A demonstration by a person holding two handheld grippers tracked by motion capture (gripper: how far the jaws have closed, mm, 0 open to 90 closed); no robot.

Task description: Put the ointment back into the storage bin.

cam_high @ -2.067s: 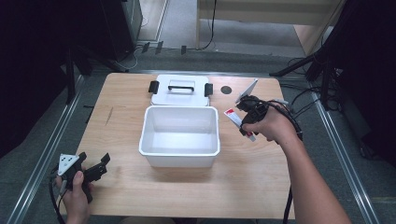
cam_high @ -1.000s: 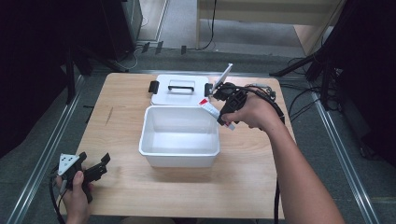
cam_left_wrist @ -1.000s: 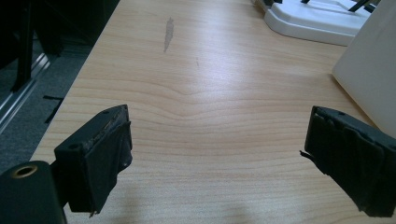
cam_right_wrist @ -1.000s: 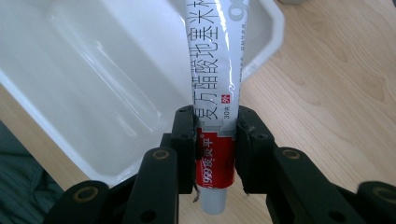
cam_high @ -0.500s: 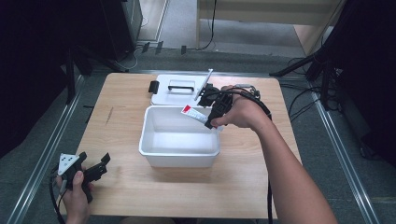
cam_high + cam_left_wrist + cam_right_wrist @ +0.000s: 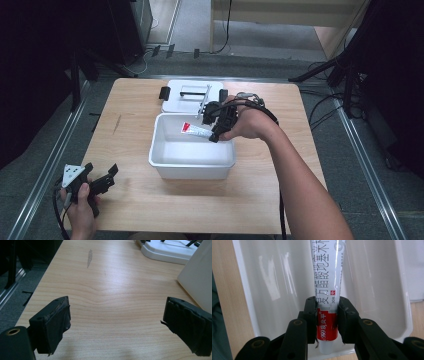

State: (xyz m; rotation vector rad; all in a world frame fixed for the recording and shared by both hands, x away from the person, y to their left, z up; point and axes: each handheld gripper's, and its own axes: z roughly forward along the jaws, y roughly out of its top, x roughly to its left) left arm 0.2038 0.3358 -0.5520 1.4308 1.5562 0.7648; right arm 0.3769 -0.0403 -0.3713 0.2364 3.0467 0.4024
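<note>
Right tongs (image 6: 327, 322) clamped on a white ointment tube (image 6: 327, 277) above the open white bin (image 6: 167, 162) should lower before releasing, while left tongs (image 6: 117, 327) rest open over the tabletop (image 6: 112, 290).

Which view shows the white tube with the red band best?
The right gripper view: the white tube with the red band sits close up, its printed text sharp, clamped in the right gripper over the white plastic bin. The high view shows the tube small, over the bin. The left gripper view faces the wooden table.
</note>
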